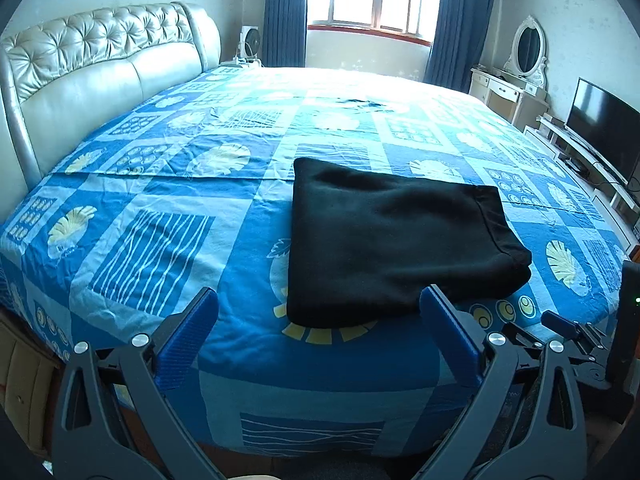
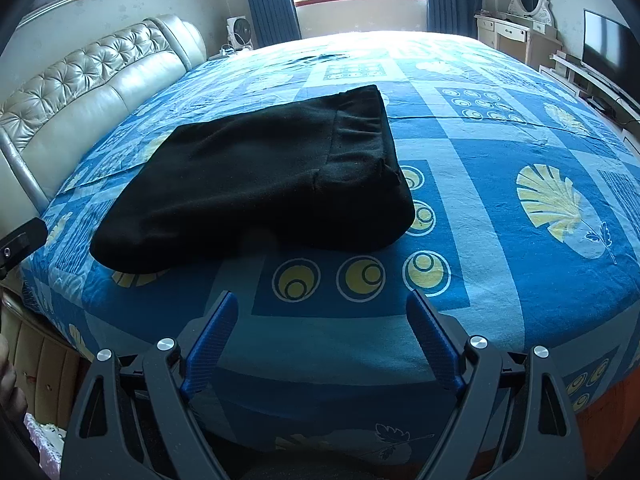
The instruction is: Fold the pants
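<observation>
- Black pants (image 1: 392,240) lying folded in a thick, compact stack on the bed (image 1: 168,216), near its front edge, waistband side toward the right.
- Judged close to finished: best only to press the bulging near edge flat and square the corners, not to drag the stack.
- Left tool (image 1: 318,304) wide open, holding nothing, low at the bed edge, right fingertip overlapping the near hem in view; contact unclear.
- Right tool (image 2: 322,306) also wide open and empty, apart from the pants, pointing over the sheet.

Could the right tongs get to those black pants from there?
Probably yes: the right tongs are open, and only bare bedsheet lies between them and the folded black pants.
</observation>
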